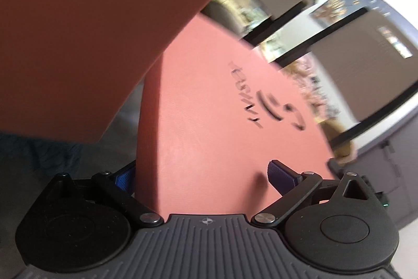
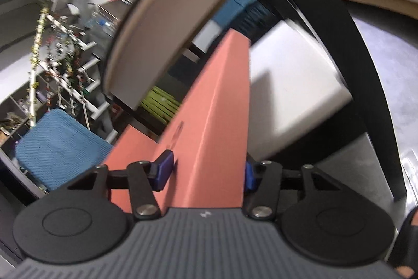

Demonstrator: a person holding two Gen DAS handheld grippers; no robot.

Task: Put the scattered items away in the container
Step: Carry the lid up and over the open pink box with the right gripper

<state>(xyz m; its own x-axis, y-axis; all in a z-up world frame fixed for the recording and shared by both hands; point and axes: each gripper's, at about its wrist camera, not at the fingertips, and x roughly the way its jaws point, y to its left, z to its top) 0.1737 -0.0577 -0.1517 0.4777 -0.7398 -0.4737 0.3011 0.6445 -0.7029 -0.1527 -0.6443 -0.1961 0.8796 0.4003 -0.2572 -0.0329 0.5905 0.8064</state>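
Both tools have the same salmon-pink box: the left tool point(image 1: 203, 174) has its blue pads on either side of the box point(image 1: 209, 122) at the near edge, close against its faces, and the right tool point(image 2: 206, 174) straddles a long edge the same way. So the box sits right between the two, up off any desk, its long axis running straight ahead of the right tool, printed face towards the left camera. Neither arm is nearer, and since no other items show, it's anyone's guess whether the box is the container or an item.
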